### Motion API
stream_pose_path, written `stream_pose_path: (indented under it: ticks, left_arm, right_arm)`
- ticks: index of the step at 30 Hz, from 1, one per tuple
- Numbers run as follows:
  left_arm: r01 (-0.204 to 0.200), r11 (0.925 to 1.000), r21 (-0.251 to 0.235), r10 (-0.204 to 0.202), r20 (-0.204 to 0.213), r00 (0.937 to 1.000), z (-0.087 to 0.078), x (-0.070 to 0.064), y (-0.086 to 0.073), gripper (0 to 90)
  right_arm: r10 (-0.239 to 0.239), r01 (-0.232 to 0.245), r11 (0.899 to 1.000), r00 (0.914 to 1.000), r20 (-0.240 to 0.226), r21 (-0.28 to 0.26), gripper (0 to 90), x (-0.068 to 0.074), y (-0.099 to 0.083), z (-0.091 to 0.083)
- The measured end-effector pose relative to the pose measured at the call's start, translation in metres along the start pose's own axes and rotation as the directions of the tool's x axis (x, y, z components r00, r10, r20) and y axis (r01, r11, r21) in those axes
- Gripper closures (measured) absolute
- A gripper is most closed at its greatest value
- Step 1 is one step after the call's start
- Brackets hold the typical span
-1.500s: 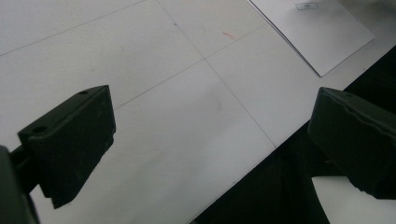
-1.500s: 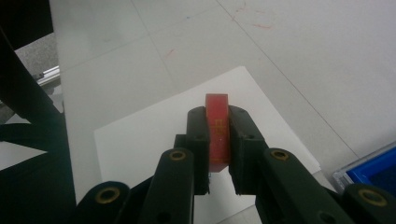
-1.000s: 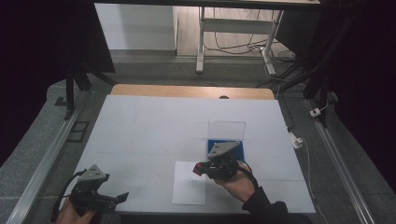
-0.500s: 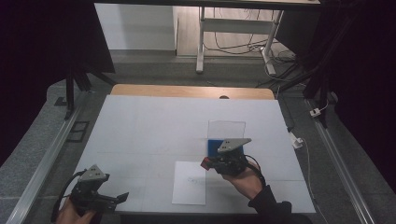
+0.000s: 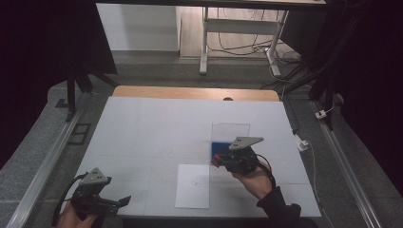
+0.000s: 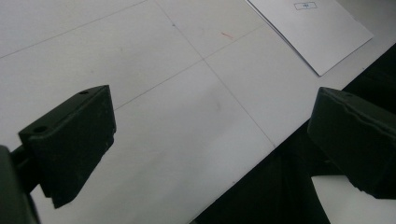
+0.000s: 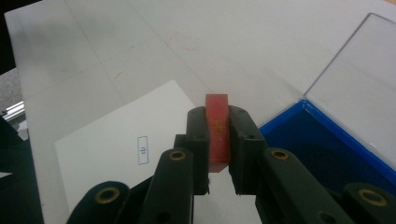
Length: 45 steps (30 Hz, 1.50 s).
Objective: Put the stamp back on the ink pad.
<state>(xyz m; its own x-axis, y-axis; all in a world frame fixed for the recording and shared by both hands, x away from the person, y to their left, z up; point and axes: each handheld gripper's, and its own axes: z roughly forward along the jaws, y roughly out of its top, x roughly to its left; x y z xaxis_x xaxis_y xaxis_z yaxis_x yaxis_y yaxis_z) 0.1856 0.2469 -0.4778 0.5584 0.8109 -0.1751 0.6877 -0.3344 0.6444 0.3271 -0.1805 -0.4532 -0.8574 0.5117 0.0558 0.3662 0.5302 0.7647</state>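
A small flat red piece (image 7: 218, 133) stands clamped between the jaws of my right gripper (image 7: 218, 140), which is shut on it above the table. In the high view that gripper (image 5: 219, 160) hovers at the left edge of a blue box (image 5: 219, 146) whose clear lid (image 5: 230, 131) stands open. The box's blue inside (image 7: 322, 144) lies just right of the jaws in the right gripper view. A white sheet (image 5: 193, 185) with a small printed mark lies left of the box. My left gripper (image 5: 119, 203) is open near the table's front left corner, holding nothing.
The white table top (image 5: 157, 128) has faint pencil lines. A wooden strip (image 5: 190, 92) runs along its far edge. Metal rails (image 5: 47, 161) flank both sides. A white plug and cable (image 5: 302, 142) lie off the right edge. The sheet's corner (image 6: 317, 28) lies ahead of the left jaws.
My right gripper has moved up and to the right with the red piece, from over the sheet's top edge to the blue box's left side. The left gripper has stayed put.
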Motion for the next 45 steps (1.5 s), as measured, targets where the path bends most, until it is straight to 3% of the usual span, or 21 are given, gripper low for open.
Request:
stream_pose_path:
  ticks: [9, 22, 45]
  left_arm:
    - [0.001, 1.0, 0.0, -0.001, 0.001, 1.0, 0.0, 0.0, 0.0, 1.4]
    - [0.0, 1.0, 0.001, 0.0, 0.0, 1.0, 0.0, 0.0, 0.0, 1.5]
    - [0.001, 1.0, 0.002, -0.001, 0.0, 1.0, 0.0, 0.0, 0.0, 1.5]
  right_arm:
    - [0.031, -0.031, 1.0, 0.9984, 0.047, -0.004, 79.0, -0.013, -0.002, -0.005]
    - [0.035, -0.035, 0.999, 0.9954, 0.09, -0.001, 79.0, -0.023, -0.003, -0.005]
    - [0.089, -0.091, 0.996, 0.9785, 0.186, 0.004, 79.1, -0.056, -0.009, 0.001]
